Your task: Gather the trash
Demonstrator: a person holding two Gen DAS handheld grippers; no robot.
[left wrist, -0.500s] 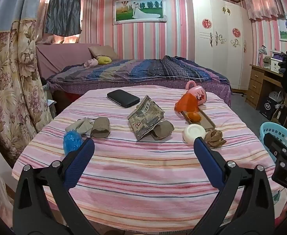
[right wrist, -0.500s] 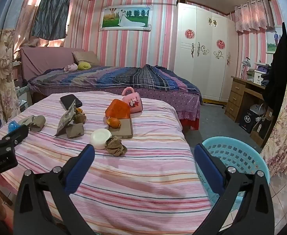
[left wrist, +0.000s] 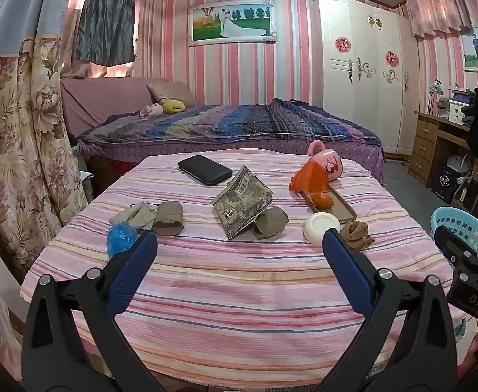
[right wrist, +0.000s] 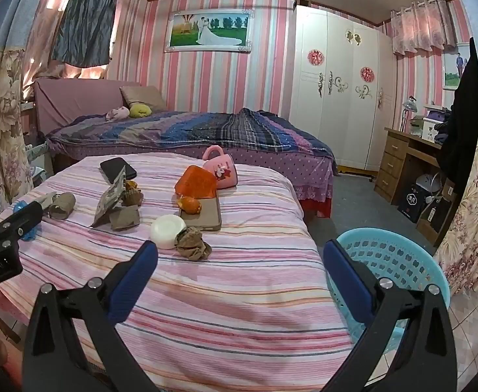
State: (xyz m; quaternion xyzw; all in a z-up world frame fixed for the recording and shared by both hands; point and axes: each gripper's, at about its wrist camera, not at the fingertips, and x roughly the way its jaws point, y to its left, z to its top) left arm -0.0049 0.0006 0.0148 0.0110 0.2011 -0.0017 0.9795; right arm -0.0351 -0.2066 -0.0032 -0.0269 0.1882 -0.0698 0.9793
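A: Scattered across the pink striped cloth-covered counter point(left wrist: 239, 294): two brown cardboard tube rolls point(left wrist: 168, 217), one crumpled brown paper wad point(right wrist: 193, 243), one blue plastic wrapper point(left wrist: 119, 240) at the left edge.

B: Round perforated light-blue plastic basket point(right wrist: 399, 261) just right of the counter (nothing blocking it). Left hand-held gripper point(left wrist: 239, 248) and right hand-held gripper point(right wrist: 240, 254) both spread wide, empty.

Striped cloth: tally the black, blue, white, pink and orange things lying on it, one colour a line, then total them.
Black: 1, flat phone-like slab
Blue: 1, crumpled wrapper
White: 1, round dish
Pink: 1, mug
Orange: 2, plastic piece and small fruit-like lump
Total: 6
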